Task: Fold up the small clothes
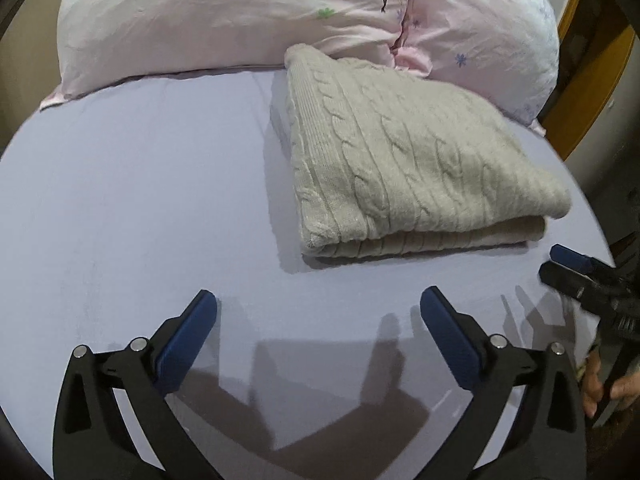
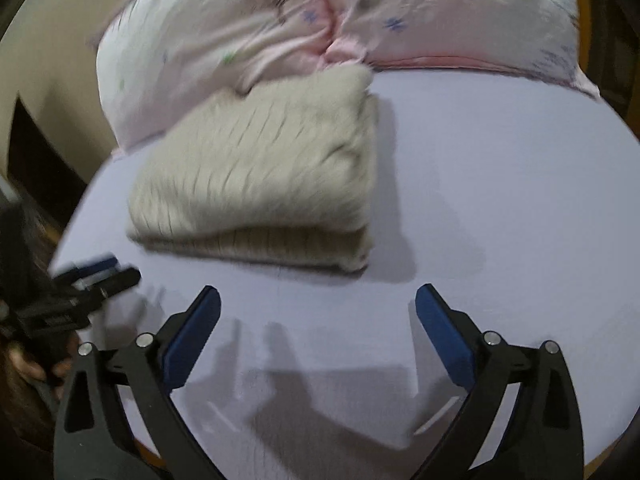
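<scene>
A beige cable-knit sweater (image 1: 404, 164) lies folded in a neat rectangle on the lilac bed sheet (image 1: 132, 208). It also shows, blurred, in the right wrist view (image 2: 260, 172). My left gripper (image 1: 318, 304) is open and empty, held over the sheet a little in front of the sweater. My right gripper (image 2: 318, 304) is open and empty too, in front of the sweater's near edge. The right gripper also shows at the right edge of the left wrist view (image 1: 576, 268), and the left gripper at the left edge of the right wrist view (image 2: 100, 272).
A pink flowered pillow (image 1: 240, 12) lies behind the sweater against the headboard; it also shows in the right wrist view (image 2: 320, 20). A wooden bed frame (image 1: 592, 92) runs along the right. The sheet's edge curves close on both sides.
</scene>
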`<state>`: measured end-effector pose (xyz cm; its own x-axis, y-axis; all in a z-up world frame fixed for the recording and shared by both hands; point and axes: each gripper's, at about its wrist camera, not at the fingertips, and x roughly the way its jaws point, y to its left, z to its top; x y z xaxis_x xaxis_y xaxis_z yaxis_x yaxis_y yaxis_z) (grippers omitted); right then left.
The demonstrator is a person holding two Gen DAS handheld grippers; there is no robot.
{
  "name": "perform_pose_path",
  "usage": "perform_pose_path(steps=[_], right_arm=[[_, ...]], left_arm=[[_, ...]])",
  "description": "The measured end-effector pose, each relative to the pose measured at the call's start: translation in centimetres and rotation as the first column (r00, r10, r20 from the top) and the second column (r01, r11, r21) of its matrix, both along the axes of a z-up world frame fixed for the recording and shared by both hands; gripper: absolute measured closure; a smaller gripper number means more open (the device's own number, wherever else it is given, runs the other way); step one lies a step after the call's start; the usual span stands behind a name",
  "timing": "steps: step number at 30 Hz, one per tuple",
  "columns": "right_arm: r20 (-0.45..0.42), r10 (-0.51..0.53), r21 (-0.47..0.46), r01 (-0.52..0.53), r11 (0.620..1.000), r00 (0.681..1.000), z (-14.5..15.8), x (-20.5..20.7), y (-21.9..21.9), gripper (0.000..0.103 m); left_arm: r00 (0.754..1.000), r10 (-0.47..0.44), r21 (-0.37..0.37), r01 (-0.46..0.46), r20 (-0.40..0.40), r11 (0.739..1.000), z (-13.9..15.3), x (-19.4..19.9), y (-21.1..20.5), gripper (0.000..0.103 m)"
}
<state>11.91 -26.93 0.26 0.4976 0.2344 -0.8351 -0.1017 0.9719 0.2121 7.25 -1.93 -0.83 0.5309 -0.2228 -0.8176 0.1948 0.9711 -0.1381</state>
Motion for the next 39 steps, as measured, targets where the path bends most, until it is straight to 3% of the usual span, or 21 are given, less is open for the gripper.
perform_pose_path(steps=[7, 39], right_arm=[[0.031, 0.004, -0.204, 0.003, 0.979, 1.0, -1.0, -0.4, 3.4, 0.002], [0.055, 0.004, -0.19, 0.006, 0.982, 0.998, -1.2, -0.7, 3.1, 0.002]], left_arm=[[0.999, 0.002, 0.141, -0.007, 0.038, 0.99, -0.6, 0.0, -1.7, 0.001], [0.998, -0.001, 0.151, -0.008, 0.06, 0.989, -0.7, -0.2, -1.7, 0.001]])
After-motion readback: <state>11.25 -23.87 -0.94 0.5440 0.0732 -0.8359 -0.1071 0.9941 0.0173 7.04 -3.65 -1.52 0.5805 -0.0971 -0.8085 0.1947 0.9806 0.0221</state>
